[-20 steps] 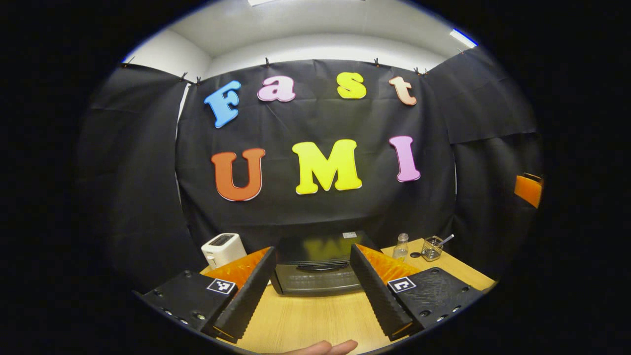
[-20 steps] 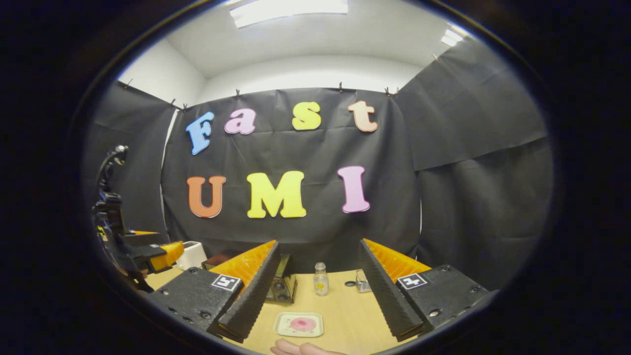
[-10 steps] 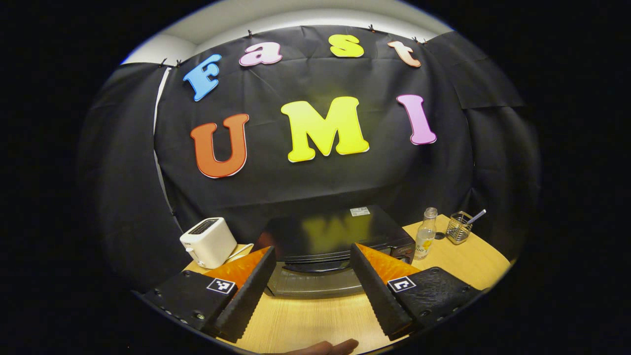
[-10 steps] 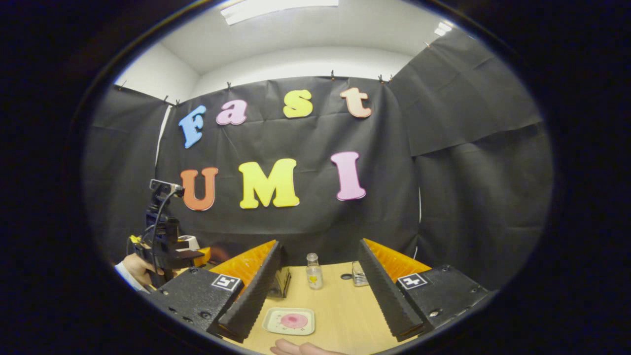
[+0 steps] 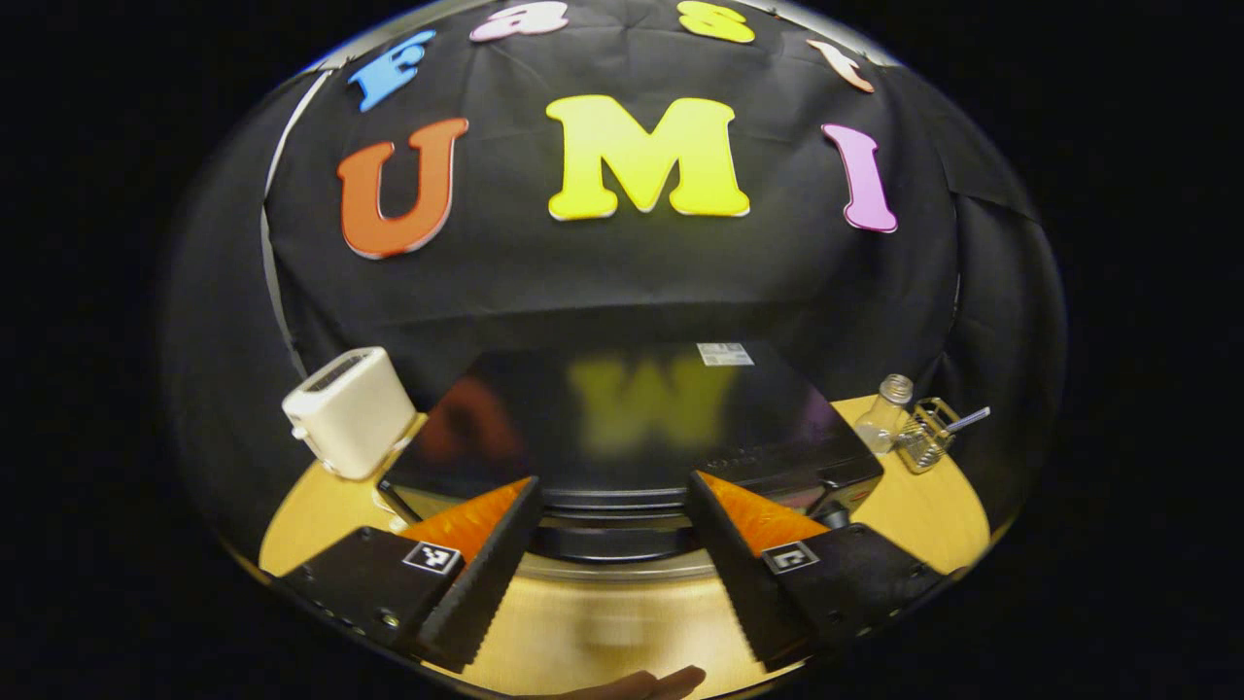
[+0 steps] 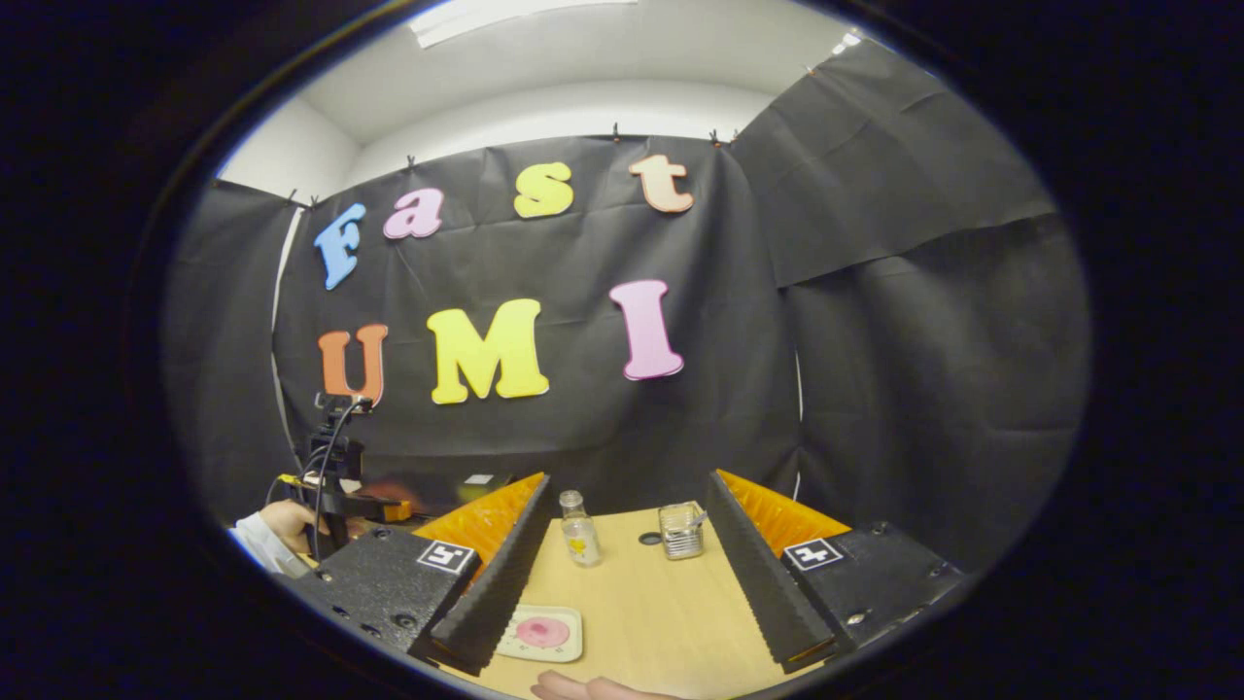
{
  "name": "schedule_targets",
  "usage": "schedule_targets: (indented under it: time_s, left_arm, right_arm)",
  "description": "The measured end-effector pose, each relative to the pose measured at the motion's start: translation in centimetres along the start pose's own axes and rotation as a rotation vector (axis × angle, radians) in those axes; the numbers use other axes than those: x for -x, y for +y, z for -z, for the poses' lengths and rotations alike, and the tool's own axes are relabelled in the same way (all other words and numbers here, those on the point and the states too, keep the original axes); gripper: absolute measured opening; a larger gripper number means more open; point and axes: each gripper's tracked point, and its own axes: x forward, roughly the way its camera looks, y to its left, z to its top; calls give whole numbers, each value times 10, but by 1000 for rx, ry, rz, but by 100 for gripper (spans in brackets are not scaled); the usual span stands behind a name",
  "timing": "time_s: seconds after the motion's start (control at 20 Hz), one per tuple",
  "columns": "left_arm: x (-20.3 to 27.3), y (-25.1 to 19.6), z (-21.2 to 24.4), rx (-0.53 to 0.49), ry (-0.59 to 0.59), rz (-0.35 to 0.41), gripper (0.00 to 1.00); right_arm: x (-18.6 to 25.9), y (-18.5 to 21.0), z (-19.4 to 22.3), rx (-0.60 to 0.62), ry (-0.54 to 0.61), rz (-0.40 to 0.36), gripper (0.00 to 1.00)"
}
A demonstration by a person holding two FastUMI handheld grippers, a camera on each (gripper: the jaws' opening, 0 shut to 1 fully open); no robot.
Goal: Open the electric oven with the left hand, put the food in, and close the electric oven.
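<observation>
The black electric oven (image 5: 622,418) stands close ahead in the left gripper view, its door shut and its dark handle (image 5: 610,541) low on the front. My left gripper (image 5: 614,484) is open, just above the oven's front top edge, one finger on each side of the handle. In the right gripper view a small white plate with pink food (image 6: 540,632) lies on the wooden table (image 6: 651,622). My right gripper (image 6: 628,478) is open over the table, the plate by its left finger. The left gripper (image 6: 335,491) and the hand holding it show far left.
A white toaster (image 5: 350,410) stands left of the oven. To its right are a small clear bottle (image 5: 886,413) and a wire holder (image 5: 928,433), seen in the right gripper view as bottle (image 6: 580,530) and holder (image 6: 680,530). Black cloth walls the booth behind.
My left gripper has moved forward and tipped down onto the oven, which now looms large. The right gripper has swung slightly right, so the plate sits further left in its view.
</observation>
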Motion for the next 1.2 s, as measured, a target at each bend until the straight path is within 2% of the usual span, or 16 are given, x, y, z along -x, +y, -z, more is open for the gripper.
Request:
schedule_targets:
  time_s: [0.05, 0.15, 0.2, 0.25, 0.4, 0.8, 0.95, 1.1, 1.15, 1.2]
  left_arm:
    - [-2, 0, 6, 19, 36, 7, 94]
    - [-6, 7, 7, 38, 39, -8, 95]
    - [-4, 6, 5, 39, 38, -8, 85]
    - [-3, 5, 6, 35, 42, -5, 94]
    - [6, 4, 10, 12, 48, -12, 94]
    - [33, 1, 28, 31, 46, 14, 95]
    - [48, 1, 40, -39, 46, 13, 95]
    - [58, 0, 55, -13, 60, 16, 95]
    - [61, 0, 59, -19, 62, 20, 95]
    - [65, -1, 63, -25, 63, 24, 94]
  right_arm:
    - [0, -2, 1, -7, -1, 4, 96]
    - [0, -6, 1, -16, 1, 12, 96]
    - [2, -7, -1, -18, -1, 15, 96]
    - [4, -6, -2, -20, -5, 15, 96]
    - [13, -1, -4, -7, -9, 5, 96]
    - [41, 6, -4, 6, 7, -8, 96]
    - [52, 9, -6, 8, 5, -14, 96]
    - [60, 12, -7, 9, 8, -19, 96]
    - [63, 13, -7, 11, 9, -20, 100]
    - [65, 13, -7, 15, 12, -21, 100]
